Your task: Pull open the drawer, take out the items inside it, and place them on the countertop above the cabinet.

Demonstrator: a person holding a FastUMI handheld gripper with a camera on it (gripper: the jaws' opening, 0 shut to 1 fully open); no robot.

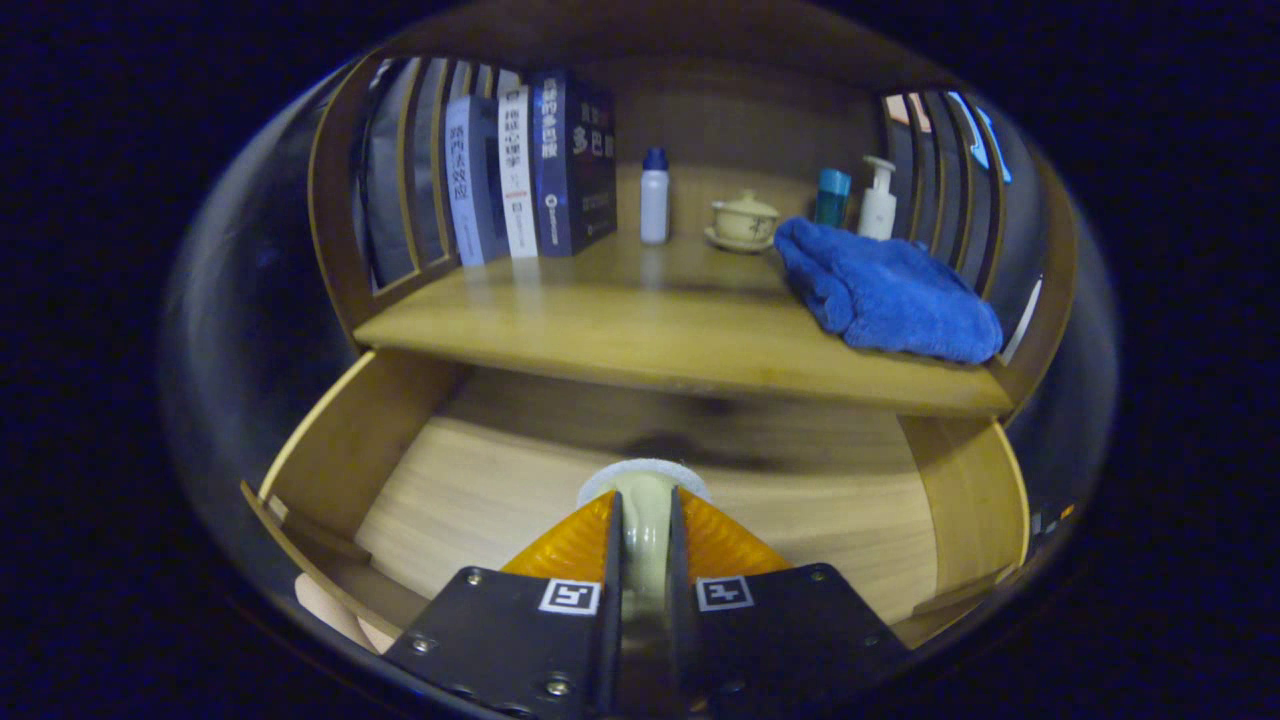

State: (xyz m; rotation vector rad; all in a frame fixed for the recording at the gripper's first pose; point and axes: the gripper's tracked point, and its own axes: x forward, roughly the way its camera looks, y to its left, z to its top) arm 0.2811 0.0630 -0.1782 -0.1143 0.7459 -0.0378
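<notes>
The counter point(640, 330) is seen above the pulled-open drawer point(480, 480), with a blue towel point(885, 290), books point(530, 165), a lidded cup point(743, 220) and bottles on it. Over the drawer, a pale bottle point(645, 510) is clenched in the claw point(643, 520), its long axis pointing away toward the counter.

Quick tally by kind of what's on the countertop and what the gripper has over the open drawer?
Books: 4, upright
Bottles: 3, capped white bottle, teal bottle, pump bottle
Lidded cup on saucer: 1
Blue towel: 1
Pale item clamped in the gripper above the drawer: 1
Total: 10
</notes>
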